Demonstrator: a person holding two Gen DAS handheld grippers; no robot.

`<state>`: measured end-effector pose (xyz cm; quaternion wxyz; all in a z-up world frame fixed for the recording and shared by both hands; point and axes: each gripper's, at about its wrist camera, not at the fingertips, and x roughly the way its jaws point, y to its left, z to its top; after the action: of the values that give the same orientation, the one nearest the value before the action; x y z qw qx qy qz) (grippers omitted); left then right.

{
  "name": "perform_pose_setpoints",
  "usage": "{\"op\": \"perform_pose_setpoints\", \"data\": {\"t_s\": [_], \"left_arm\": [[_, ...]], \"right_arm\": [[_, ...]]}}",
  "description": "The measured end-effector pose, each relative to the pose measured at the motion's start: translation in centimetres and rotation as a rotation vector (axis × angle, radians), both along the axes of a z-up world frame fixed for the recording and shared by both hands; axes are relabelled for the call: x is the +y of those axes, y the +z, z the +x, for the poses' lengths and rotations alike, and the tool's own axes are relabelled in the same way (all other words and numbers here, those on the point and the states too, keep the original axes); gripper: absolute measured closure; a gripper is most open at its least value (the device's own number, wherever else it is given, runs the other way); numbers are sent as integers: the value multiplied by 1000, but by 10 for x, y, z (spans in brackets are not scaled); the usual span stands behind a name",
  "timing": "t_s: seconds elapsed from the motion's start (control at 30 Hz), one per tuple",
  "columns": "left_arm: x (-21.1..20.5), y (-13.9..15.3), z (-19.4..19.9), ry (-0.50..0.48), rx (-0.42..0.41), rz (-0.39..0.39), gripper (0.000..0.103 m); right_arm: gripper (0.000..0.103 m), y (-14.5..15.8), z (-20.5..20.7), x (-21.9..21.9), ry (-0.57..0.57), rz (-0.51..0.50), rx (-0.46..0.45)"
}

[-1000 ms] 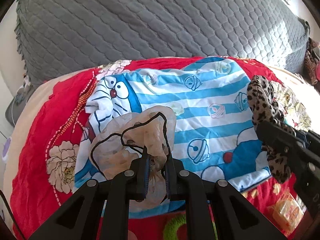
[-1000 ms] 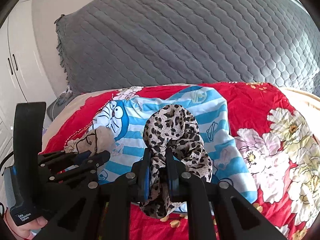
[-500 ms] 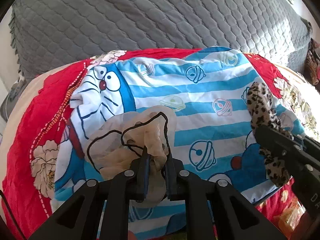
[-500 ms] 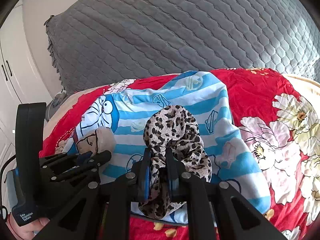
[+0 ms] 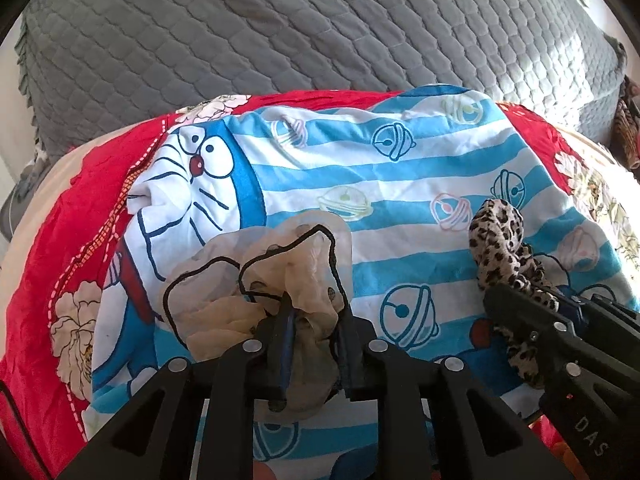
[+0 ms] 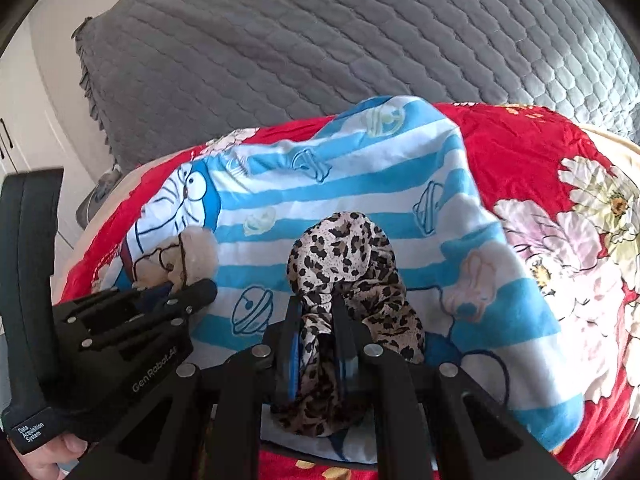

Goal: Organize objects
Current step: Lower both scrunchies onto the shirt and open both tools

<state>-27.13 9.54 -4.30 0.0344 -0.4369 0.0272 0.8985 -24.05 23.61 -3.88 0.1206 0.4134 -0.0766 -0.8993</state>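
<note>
My left gripper (image 5: 314, 312) is shut on a sheer beige scrunchie with black edging (image 5: 256, 280), held just above a blue-and-white striped cartoon cloth (image 5: 400, 184). My right gripper (image 6: 316, 312) is shut on a leopard-print scrunchie (image 6: 344, 252) over the same cloth (image 6: 360, 184). In the left wrist view the leopard scrunchie (image 5: 500, 244) and right gripper sit at the right. In the right wrist view the beige scrunchie (image 6: 188, 252) and left gripper (image 6: 176, 296) sit at the left.
The cloth lies on a red floral bedspread (image 6: 540, 168) that also shows in the left wrist view (image 5: 80, 248). A grey quilted headboard (image 5: 320, 32) rises behind. White cupboard doors (image 6: 16, 136) stand at the far left.
Both grippers have moved forward and lower over the striped cloth, each keeping its scrunchie. The cloth now fills more of both views.
</note>
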Motion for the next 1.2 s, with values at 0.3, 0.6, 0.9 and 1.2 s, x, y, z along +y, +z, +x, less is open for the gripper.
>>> {"op": "perform_pose_setpoints", "data": {"t_s": [0.3, 0.6, 0.9, 1.2], "left_arm": [[-3, 0, 0, -4, -11, 14, 67], [-11, 2, 5, 2, -9, 30, 57], [-17, 10, 12, 4, 4, 37, 41], [-24, 19, 20, 11, 16, 28, 39]], "right_arm": [[81, -7, -3, 0, -6, 3, -35], [53, -5, 2, -9, 28, 22, -25], [39, 9, 7, -7, 30, 16, 0], [39, 18, 10, -4, 26, 34, 29]]}}
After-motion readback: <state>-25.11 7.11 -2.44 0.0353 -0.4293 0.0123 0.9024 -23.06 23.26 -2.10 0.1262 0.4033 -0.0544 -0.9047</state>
